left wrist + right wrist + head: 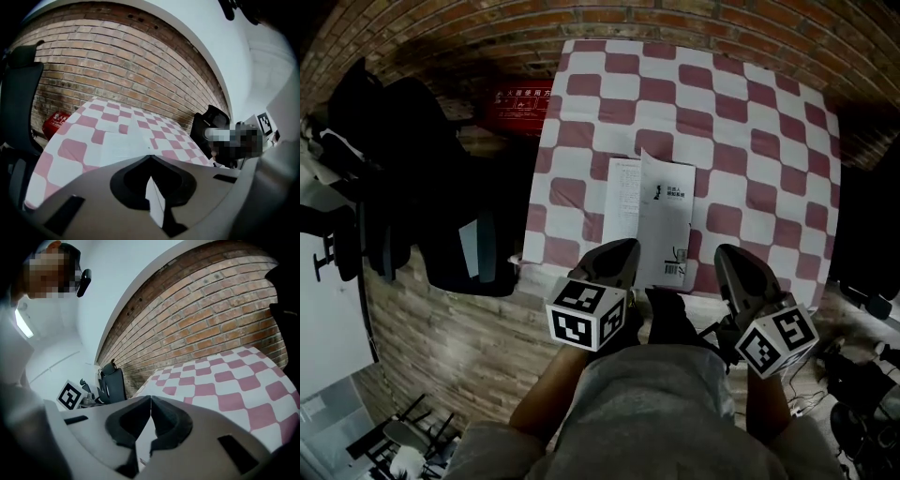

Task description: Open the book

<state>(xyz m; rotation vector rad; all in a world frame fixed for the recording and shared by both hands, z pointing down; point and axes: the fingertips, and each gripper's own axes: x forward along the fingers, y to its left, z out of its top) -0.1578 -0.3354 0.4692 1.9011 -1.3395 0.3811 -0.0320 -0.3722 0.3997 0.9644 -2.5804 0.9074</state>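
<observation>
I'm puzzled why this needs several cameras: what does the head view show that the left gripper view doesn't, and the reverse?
Only the head view: the whole book, its cover raised off the page beneath, and the person's grey shorts. Only the left gripper view: the left gripper's fingers shut on a thin white edge, likely that cover, and white wall above the bricks. Both: the red-and-white checked cloth, brickwork and a red box.
</observation>
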